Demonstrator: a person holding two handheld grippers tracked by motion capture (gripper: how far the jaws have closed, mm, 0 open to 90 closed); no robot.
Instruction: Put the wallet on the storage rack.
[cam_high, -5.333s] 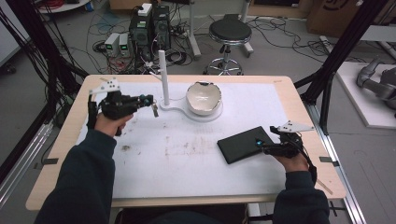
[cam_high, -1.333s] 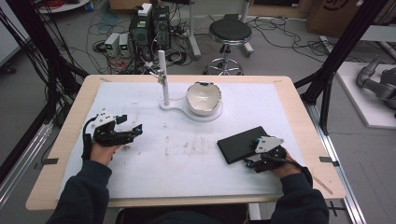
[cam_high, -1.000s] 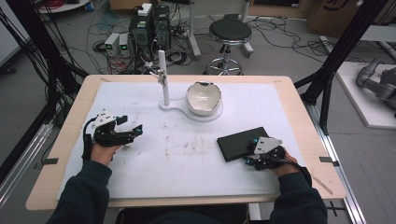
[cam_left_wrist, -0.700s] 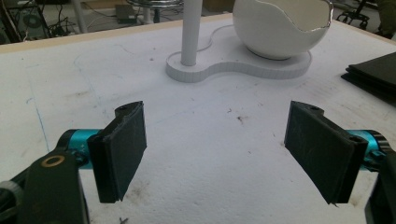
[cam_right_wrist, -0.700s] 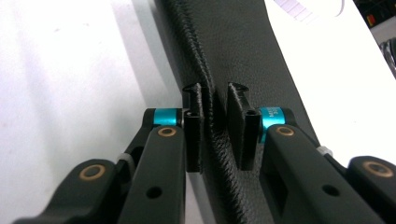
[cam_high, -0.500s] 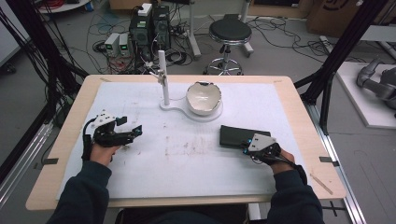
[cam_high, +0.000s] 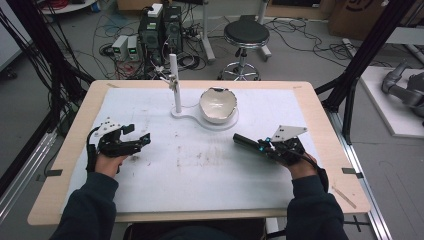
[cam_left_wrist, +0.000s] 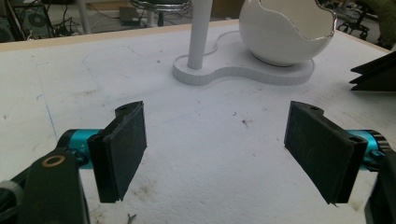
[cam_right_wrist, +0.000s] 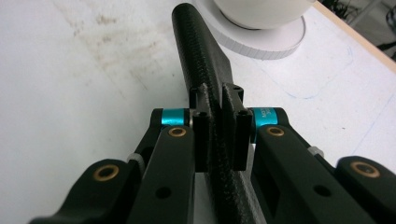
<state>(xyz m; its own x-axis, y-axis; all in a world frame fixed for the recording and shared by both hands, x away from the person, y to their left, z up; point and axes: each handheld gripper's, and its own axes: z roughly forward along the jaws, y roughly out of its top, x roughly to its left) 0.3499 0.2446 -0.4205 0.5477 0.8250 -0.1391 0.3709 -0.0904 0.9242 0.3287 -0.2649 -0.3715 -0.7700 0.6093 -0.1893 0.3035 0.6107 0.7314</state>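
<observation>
Two tools are seen at the table (cam_high: 320, 107), one in each of the person's hands. The left tool (cam_high: 134, 142) is held low over the white table cover with its jaws spread wide apart and nothing between them; in the left gripper view its two black pads (cam_left_wrist: 122, 149) are seen well separated above bare, lightly stained surface. The right tool (cam_high: 264, 146) is clamped shut on one flat black slab (cam_right_wrist: 205, 70), which is gripped on edge between the pads and is seen running straight ahead of the jaws. In the high view the slab (cam_high: 246, 142) is seen projecting from the right tool toward the middle of the table, its far end just short of the white stand.

One white stand (cam_high: 192, 111) is set beyond both tools, with a figure-eight base. One upright white post (cam_high: 174, 82) is carried on its left lobe and one white broken-egg-shaped bowl (cam_high: 218, 105) on its right lobe. The bowl is seen ahead and to the right of the left tool, and directly ahead of the slab held by the right tool.

One round black stool (cam_high: 246, 35) and several electronics boxes (cam_high: 159, 27) with tangled cables are seen on the floor past the far edge of the table.
</observation>
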